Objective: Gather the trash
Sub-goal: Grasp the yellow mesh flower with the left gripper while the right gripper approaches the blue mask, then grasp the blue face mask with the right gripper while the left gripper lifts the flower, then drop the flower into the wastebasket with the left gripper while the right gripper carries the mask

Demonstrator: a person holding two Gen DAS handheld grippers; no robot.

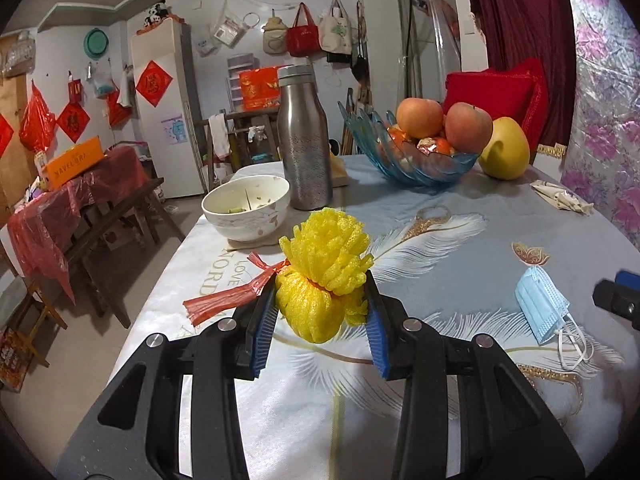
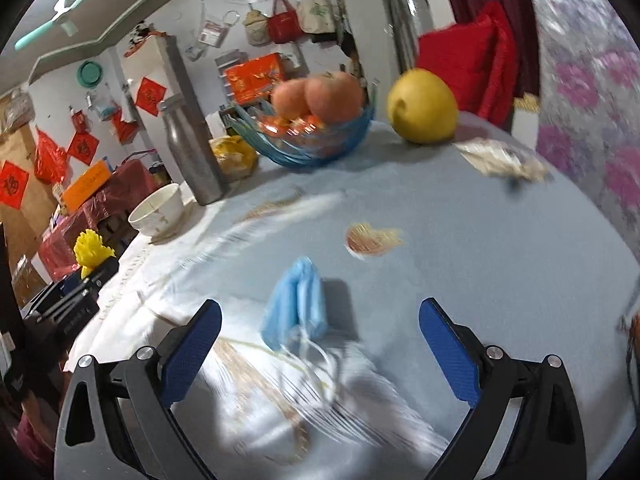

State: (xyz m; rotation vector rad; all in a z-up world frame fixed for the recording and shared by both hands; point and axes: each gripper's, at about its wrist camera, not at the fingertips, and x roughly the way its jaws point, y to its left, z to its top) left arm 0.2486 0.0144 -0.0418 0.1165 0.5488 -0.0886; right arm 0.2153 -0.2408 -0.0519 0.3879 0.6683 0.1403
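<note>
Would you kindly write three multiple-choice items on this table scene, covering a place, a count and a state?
1. Where does the blue face mask lie?
A. in the fruit bowl
B. on the tablecloth ahead of the right tool
C. inside the white bowl

2. How many apples top the blue glass fruit bowl?
A. two
B. four
C. none

3. What is the left tool doing?
A. standing open and empty
B. gripping the steel bottle
C. gripping yellow foam netting

Answers:
1 B, the mask lies flat before the open right tool.
2 A, two apples show.
3 C, both pads press the foam.

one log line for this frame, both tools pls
left tool: shut on yellow foam fruit net | right tool: open, over blue face mask | mask on tablecloth
</note>
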